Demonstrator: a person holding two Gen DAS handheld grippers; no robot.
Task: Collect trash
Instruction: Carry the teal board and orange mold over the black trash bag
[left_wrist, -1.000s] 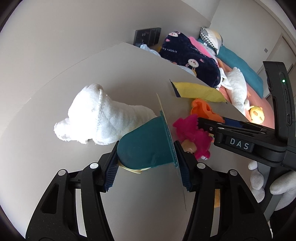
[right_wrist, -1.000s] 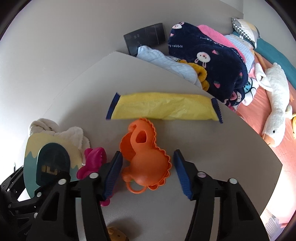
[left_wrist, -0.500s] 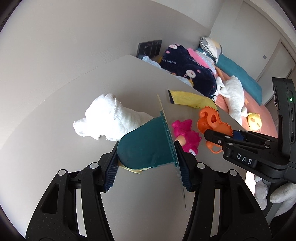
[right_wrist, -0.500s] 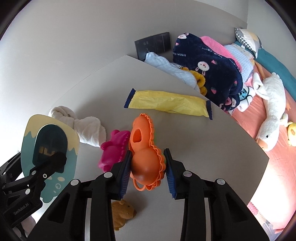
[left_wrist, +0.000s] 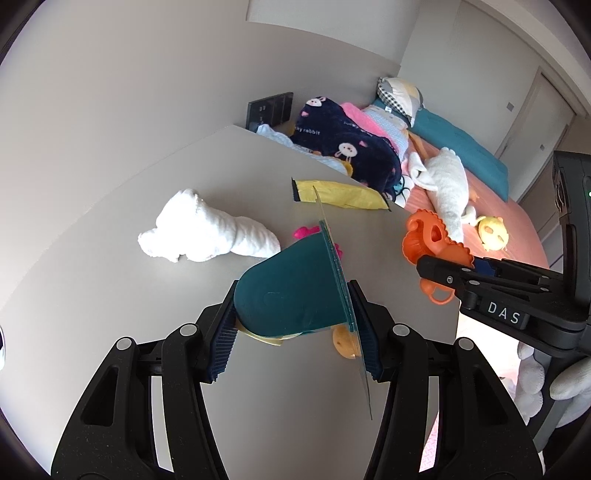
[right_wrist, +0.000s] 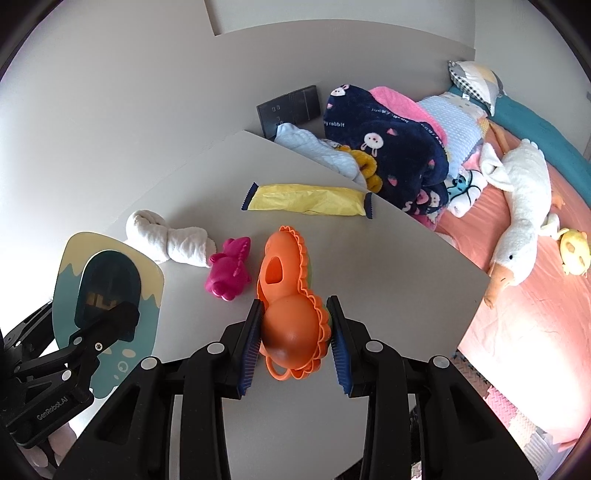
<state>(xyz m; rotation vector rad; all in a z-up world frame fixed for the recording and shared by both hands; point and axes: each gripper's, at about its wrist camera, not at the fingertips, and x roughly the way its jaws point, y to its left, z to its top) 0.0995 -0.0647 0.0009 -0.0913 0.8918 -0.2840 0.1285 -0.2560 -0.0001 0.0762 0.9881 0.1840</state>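
Note:
My left gripper (left_wrist: 295, 332) is shut on a teal blister pack (left_wrist: 291, 291) with a card backing and holds it above the grey table (left_wrist: 110, 288). The pack also shows at the left of the right wrist view (right_wrist: 107, 291). My right gripper (right_wrist: 295, 339) is shut on an orange duck-shaped toy (right_wrist: 288, 295), lifted off the table; the toy also shows in the left wrist view (left_wrist: 432, 240). A yellow snack wrapper (right_wrist: 306, 199) lies flat near the table's far edge. A pink toy (right_wrist: 229, 273) and a rolled white towel (right_wrist: 166, 236) lie on the table.
A small tan toy (left_wrist: 345, 343) lies under the left gripper. Beyond the table's far edge is a bed (right_wrist: 535, 258) with a navy blanket (right_wrist: 388, 147), a white goose plush (right_wrist: 521, 199) and a yellow plush (right_wrist: 574, 251). A dark wall panel (right_wrist: 288, 109) sits behind the table.
My right gripper closed on the orange duck toy and lifted it off the table. Both grippers pulled up and back. The left gripper kept its hold on the pack.

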